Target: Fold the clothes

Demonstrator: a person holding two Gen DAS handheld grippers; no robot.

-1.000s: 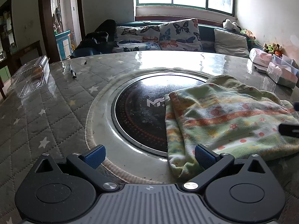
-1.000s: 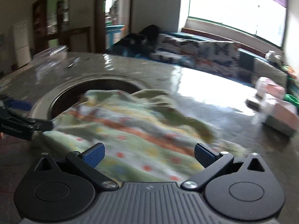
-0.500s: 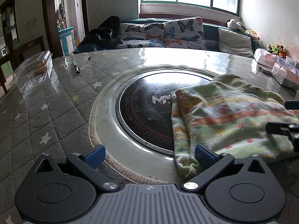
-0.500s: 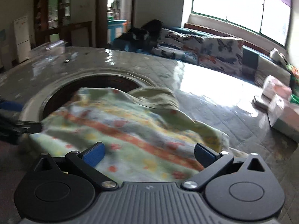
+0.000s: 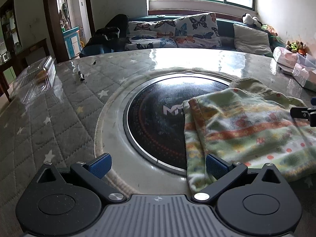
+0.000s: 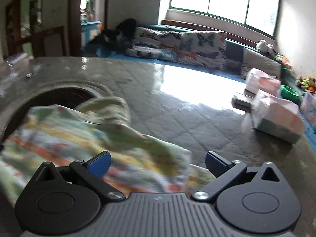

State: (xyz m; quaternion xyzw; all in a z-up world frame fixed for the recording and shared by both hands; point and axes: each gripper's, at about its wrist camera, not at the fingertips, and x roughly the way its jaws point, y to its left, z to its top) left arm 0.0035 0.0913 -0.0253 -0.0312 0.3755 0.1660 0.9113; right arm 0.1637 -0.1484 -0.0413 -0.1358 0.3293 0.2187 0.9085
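Striped garment (image 5: 246, 130) lies partly folded on the counter (image 5: 59, 118), its left edge doubled over the dark round inset (image 5: 154, 122), long axis running left-right; likely spread flat here for another fold. Left claw (image 5: 158, 165) spread and empty at its near-left corner; right claw (image 6: 157, 163) spread, empty, over the near-right end.

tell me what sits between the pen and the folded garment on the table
The round black cooktop set into the table lies between the pen and the garment, whose left edge overlaps it. The left wrist view shows this.
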